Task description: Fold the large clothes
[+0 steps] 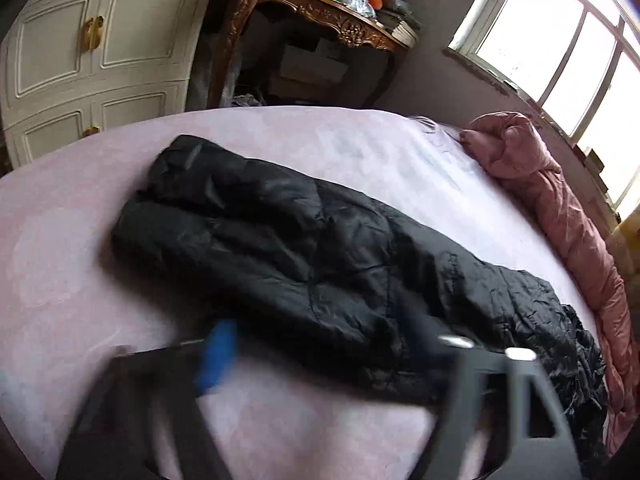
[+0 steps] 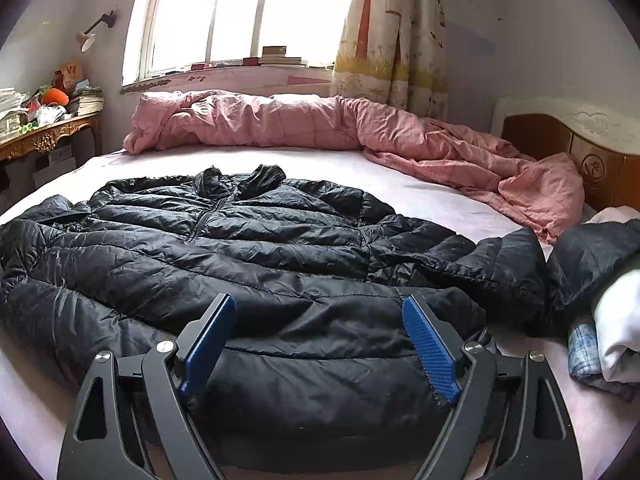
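From my left wrist camera, the black quilted puffer jacket [image 1: 304,248] lies stretched across the pale pink bed sheet [image 1: 72,240]. My left gripper [image 1: 320,356] is blurred; its blue pad [image 1: 216,356] shows over the jacket's near edge, but I cannot tell whether the jaws grip it.

From my right wrist camera, the jacket [image 2: 248,248] is spread flat, collar toward the rumpled pink quilt [image 2: 360,132] under the window [image 2: 248,12]. My right gripper [image 2: 318,338] stands wide apart, straddling the hem, pads not pressing.
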Demonstrator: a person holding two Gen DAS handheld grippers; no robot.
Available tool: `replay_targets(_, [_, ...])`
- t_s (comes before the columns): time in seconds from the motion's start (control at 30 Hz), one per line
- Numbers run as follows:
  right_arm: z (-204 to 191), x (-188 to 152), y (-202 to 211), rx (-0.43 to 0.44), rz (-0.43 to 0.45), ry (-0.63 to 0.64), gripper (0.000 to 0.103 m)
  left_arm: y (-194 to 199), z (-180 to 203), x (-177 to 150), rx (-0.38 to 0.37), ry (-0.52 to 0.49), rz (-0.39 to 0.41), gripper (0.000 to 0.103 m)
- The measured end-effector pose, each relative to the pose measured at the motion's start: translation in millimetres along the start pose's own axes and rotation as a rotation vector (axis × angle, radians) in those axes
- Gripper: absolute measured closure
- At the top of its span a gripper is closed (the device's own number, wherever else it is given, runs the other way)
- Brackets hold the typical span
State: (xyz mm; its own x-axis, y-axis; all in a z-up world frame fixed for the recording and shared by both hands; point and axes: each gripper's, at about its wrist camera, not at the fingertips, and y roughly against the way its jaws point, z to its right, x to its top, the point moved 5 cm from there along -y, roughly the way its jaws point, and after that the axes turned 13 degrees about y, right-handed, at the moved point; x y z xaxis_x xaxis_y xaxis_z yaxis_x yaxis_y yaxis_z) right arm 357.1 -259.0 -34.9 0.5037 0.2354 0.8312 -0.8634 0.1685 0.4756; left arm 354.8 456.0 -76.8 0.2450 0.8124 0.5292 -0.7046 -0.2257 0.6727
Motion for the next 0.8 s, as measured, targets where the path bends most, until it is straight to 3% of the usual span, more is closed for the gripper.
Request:
replay_targets(0.03, [1,0,-1,0.002,-0.003,-0.007,0.016,1,2,2,-0.014,-0.001,0.001,0.087])
replay_targets(0.07, [2,-1,-2,0.004,-0.008,-0.015,0.016,5,6,3,-0.051,-0.011,0.003,0.093])
replay_targets(0.23, [1,-1,-4,0.004,-0.019,-0.01,0.016,65,75,-13,-0.222,-0.245,0.167,0.096])
replay_targets(0.4, [-4,0,-4,-0.002,-0.02,0.019,0.016,145,185,-86,-0.462,-0.441,0.163,0.096])
replay_targets(0.5, [-2,0,-2,-0.003,-0.011,0.007,0.016,182,251,-145,-0.569,-0.541,0.131,0.096])
replay_targets(0.6, [3,-2,-5,0.014,-0.025,-0.024,0.016,194,302,-203,-0.654,-0.593,0.044,0.096])
replay_targets(0.7, [10,-4,-8,0.021,-0.04,-0.06,0.016,190,336,-264,-0.694,-0.646,-0.027,0.096])
replay_targets(0.8, [14,-4,-8,0.029,-0.034,-0.079,0.016,178,346,-319,-0.745,-0.659,-0.146,0.096])
